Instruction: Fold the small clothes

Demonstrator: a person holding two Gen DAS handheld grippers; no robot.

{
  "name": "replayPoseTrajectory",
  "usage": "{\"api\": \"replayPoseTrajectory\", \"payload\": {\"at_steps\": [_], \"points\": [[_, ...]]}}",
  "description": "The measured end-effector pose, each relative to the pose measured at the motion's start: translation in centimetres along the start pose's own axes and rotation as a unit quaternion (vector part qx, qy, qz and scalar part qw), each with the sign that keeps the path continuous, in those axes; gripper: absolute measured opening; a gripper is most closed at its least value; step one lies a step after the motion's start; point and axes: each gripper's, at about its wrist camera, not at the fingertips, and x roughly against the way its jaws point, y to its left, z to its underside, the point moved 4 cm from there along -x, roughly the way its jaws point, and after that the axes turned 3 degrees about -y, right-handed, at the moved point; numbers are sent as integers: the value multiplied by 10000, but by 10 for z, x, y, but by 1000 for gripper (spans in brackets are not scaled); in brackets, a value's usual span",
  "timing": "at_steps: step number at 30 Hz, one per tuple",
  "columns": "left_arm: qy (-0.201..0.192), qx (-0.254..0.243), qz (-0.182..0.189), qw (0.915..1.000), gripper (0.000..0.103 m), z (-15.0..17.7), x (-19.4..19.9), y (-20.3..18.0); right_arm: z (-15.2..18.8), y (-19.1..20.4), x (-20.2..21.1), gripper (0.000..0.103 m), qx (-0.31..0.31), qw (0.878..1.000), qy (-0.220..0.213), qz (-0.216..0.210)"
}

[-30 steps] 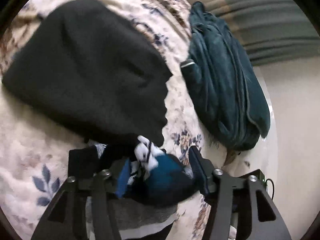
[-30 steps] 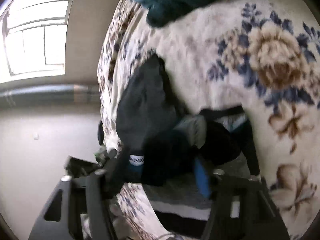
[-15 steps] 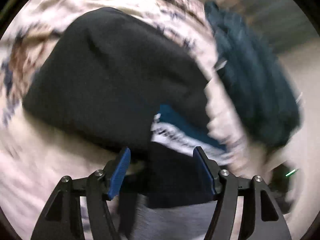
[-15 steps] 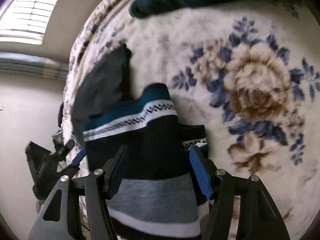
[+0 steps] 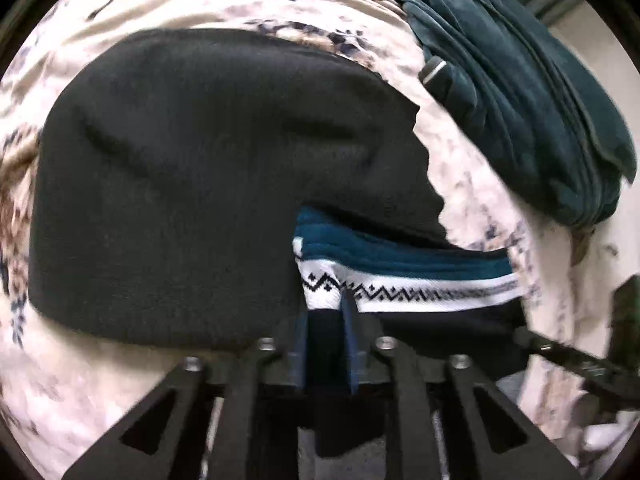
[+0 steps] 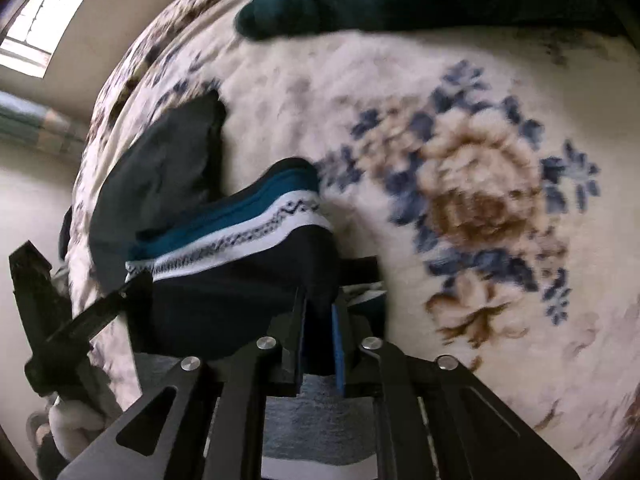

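A small knit garment (image 5: 400,280) with teal, white zigzag and navy bands lies on the floral blanket (image 5: 100,380). My left gripper (image 5: 325,312) is shut on its left edge. My right gripper (image 6: 318,312) is shut on its right edge; the garment (image 6: 240,248) stretches left from it toward the other gripper (image 6: 80,320). The garment's grey lower part hangs under the jaws.
A folded black garment (image 5: 200,180) lies just behind and left of the knit one, also in the right wrist view (image 6: 160,168). A dark teal jacket (image 5: 540,100) is heaped at the far right of the bed. A window (image 6: 40,20) is at upper left.
Both grippers were open around the bunched garment, then closed on its two edges. The garment is now spread between them, its banded hem pushed forward against the black garment.
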Motion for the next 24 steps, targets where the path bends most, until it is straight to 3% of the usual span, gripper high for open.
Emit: {"api": "replayPoseTrajectory", "payload": {"at_steps": [2,3,4,6,10,12,15,18,19,20,21,24], "points": [[-143,261,362,9989,53,4,21,10,4,0,5,47,69,9997,76,-230],[-227,484,572,9969,62,12,31,19,9,-5,10,60,74,9987,100,-496],[-245,645,719,9950,73,21,36,24,13,-7,11,67,63,9981,149,-602],[-182,967,925,9908,74,48,42,35,25,-21,9,82,-10,9949,351,-944],[245,1370,1188,9831,74,92,12,44,48,-45,-22,83,22,9913,852,-998],[435,1455,1439,9779,74,97,-5,39,54,-48,-42,83,-39,9857,1114,-1266],[444,1275,1497,9795,81,92,-23,26,59,-52,-69,91,-203,9759,1386,-1672],[340,1202,1665,9781,81,87,-23,19,56,-55,-80,89,-520,9655,1460,-2092],[262,1133,1743,9778,67,86,-19,17,55,-55,-80,84,-599,9625,1435,-2223],[238,1075,1821,9771,44,86,-16,15,55,-56,-81,63,-686,9600,1437,-2303],[221,1041,1900,9760,37,87,-13,14,57,-56,-81,50,-690,9602,1460,-2278],[231,979,1955,9755,34,88,-4,12,62,-54,-76,36,-730,9585,1417,-2365]]}}
